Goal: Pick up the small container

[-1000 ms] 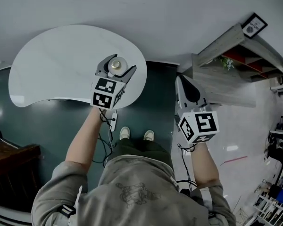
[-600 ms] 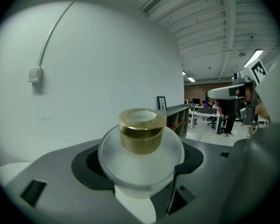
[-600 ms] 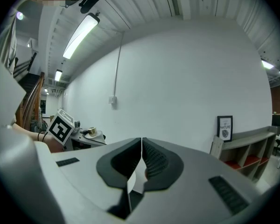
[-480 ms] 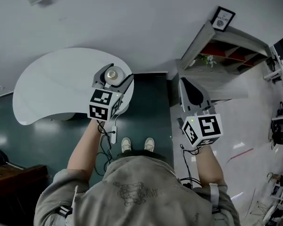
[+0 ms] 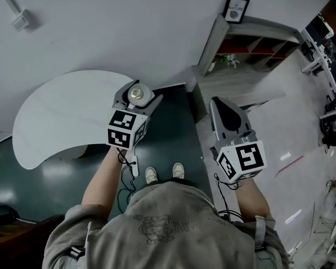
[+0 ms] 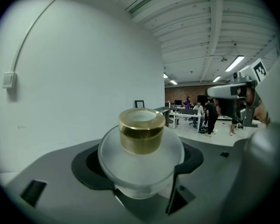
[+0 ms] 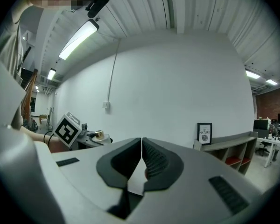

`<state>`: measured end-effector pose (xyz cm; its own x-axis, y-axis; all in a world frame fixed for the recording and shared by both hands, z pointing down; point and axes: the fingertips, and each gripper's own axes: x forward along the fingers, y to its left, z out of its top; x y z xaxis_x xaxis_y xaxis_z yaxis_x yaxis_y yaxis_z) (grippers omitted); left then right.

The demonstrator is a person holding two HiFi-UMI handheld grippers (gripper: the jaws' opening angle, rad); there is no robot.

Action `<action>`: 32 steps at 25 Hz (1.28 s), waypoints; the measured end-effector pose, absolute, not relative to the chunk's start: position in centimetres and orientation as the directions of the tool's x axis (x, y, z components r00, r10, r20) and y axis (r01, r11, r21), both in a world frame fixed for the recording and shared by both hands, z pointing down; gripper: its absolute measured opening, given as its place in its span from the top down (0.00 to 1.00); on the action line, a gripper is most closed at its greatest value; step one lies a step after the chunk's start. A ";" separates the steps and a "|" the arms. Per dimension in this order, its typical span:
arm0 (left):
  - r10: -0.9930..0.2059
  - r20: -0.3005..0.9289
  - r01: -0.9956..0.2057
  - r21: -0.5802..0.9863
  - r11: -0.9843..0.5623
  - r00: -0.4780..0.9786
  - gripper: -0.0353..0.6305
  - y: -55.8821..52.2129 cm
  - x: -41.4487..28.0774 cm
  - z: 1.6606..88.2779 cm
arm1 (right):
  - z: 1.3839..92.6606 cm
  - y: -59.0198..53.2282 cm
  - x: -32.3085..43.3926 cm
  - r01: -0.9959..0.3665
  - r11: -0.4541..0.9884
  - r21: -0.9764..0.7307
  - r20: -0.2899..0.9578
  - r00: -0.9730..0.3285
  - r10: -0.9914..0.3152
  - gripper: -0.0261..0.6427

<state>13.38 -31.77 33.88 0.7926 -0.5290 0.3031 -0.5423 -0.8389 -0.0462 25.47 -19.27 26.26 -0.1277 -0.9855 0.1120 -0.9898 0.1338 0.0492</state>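
The small container [image 5: 137,93] is a frosted round pot with a gold cap, upright in my left gripper [image 5: 138,96], which is shut on it and holds it in the air just past the right end of the white table [image 5: 67,114]. In the left gripper view the small container [image 6: 141,152] fills the centre between the dark pads, gold cap on top. My right gripper [image 5: 228,109] hangs to the right over the floor, jaws pressed together with nothing between them. From the right gripper view the right gripper [image 7: 141,149] is shut, and the left gripper [image 7: 91,137] with the pot shows at left.
A grey wall runs behind the table. A low open shelf unit [image 5: 252,43] with a framed picture [image 5: 236,8] stands at the upper right. The dark green floor [image 5: 173,133] lies below my hands, with my shoes [image 5: 163,174] on it. People stand at desks [image 6: 196,117] far off.
My left gripper has carried the container to the right, off the table's right end. The view has swung so the table sits lower left and the shelf higher. The right gripper has stayed shut.
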 end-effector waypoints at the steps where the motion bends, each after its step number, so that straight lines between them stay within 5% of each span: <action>1: -0.521 0.301 -0.535 -0.040 -0.844 0.799 0.43 -31.6 13.8 33.8 | 26.3 -18.9 25.7 -0.991 0.121 0.056 0.113 -0.114 -0.987 0.92; 13: -0.456 0.320 -0.469 -0.042 -0.882 0.830 0.43 -30.2 17.8 34.7 | 29.2 -16.5 30.3 -0.993 -0.046 0.112 0.149 0.063 -0.987 0.92; 32: -0.435 0.381 -0.454 -0.044 -0.890 0.816 0.43 -29.0 17.9 37.4 | 33.4 -15.3 31.0 -0.998 -0.059 0.024 0.235 0.063 -0.970 0.92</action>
<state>17.88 -29.00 37.38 0.8161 -0.4348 0.3806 -0.4538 -0.8900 -0.0438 30.99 -15.35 33.38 0.0626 -0.9700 0.2347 -0.9980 -0.0586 0.0240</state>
